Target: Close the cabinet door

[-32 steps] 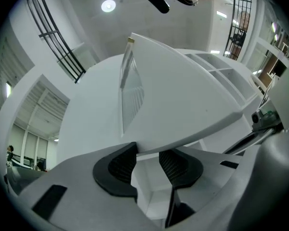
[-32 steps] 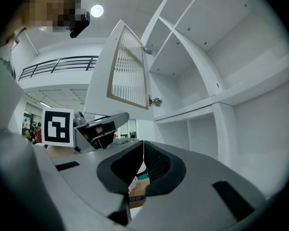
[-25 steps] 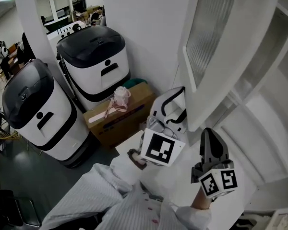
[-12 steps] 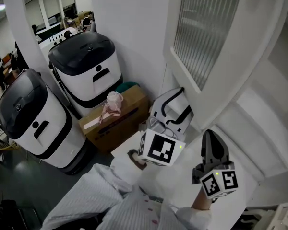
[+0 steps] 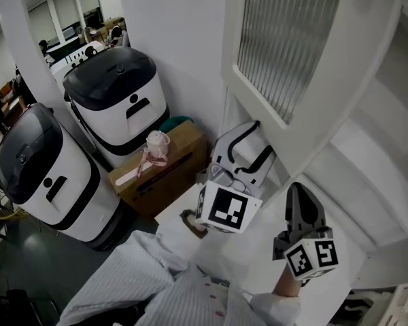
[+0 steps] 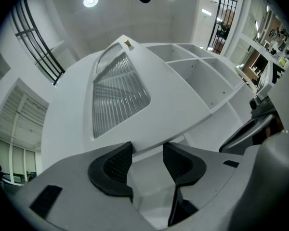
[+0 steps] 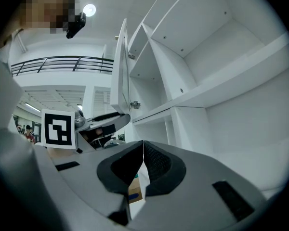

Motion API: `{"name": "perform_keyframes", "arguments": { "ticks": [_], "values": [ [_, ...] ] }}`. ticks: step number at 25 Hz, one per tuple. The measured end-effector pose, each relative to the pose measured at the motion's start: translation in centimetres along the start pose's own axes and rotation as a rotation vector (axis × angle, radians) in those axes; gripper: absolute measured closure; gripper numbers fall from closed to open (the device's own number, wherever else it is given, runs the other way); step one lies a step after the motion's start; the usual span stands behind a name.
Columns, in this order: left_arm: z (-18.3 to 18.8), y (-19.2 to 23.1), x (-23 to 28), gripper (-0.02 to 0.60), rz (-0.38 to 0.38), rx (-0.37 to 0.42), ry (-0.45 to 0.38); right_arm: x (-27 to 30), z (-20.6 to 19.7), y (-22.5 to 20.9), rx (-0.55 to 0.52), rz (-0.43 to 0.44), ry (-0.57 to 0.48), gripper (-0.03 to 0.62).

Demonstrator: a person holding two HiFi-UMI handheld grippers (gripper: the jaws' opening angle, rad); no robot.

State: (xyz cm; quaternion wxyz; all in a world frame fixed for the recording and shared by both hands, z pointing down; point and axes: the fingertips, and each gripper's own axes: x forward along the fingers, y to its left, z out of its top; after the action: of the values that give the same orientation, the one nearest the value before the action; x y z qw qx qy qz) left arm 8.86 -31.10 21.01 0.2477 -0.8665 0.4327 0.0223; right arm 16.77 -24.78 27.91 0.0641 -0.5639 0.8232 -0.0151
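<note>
Door vs left fingers: cabinet door (image 6: 118,88) is at 12 o'clock off my left gripper (image 6: 148,150). Its lower edge runs across just past my fingertips and is not pinched by the pads.
Left fingers: apart with a wide gap. Both pads (image 6: 116,163) are bare and clamp nothing.
Door vs right fingers: from my right gripper (image 7: 143,150) the door is edge-on at 11 o'clock, well apart from the tips.
Right fingers: together, pads meeting, nothing between them.
Door state: open, swung out from the cabinet (image 5: 377,148). Its ribbed glass panel (image 5: 285,39) faces my head camera.
Head view, left: the left gripper (image 5: 257,141) is at 6 o'clock under the door's lower corner and close to it. I can't tell if they touch.
Head view, right: the right gripper (image 5: 298,192) is at 4 o'clock from the left one, over the white cabinet ledge.
Count, doors: one, with one glass panel.
Count, hinges: two show on the door's cabinet side in the right gripper view (image 7: 134,105).
Count, grippers: two, with one marker cube each (image 5: 224,208) (image 5: 311,257).
Count, machines: two white machines with black lids (image 5: 115,97) (image 5: 44,168), at 9 to 10 o'clock from my left gripper.
Count, boxes: one cardboard box (image 5: 173,165) between the machines and the left gripper, with one pale pink item (image 5: 155,145) on top.
</note>
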Motion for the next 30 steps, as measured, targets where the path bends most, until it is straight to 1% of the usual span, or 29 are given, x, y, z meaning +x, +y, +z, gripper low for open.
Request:
{"name": "perform_keyframes", "arguments": {
  "ticks": [12,20,26,30],
  "values": [
    [-0.3,-0.5,1.5,0.376,-0.004,0.01,-0.015,-0.1,-0.4,-1.2,0.002,-0.02,0.009,0.58],
    [-0.1,-0.9,2.6,0.378,-0.021,0.036,-0.027,0.2,-1.4,-1.4,0.021,-0.018,0.021,0.58],
    [-0.2,-1.1,3.3,0.38,-0.024,0.029,-0.032,0.6,-1.4,-1.9,0.024,-0.016,0.021,0.58],
    [0.0,-1.3,4.0,0.382,-0.032,0.06,-0.041,0.6,-1.4,-2.6,0.027,-0.023,0.022,0.58]
  ]
}}
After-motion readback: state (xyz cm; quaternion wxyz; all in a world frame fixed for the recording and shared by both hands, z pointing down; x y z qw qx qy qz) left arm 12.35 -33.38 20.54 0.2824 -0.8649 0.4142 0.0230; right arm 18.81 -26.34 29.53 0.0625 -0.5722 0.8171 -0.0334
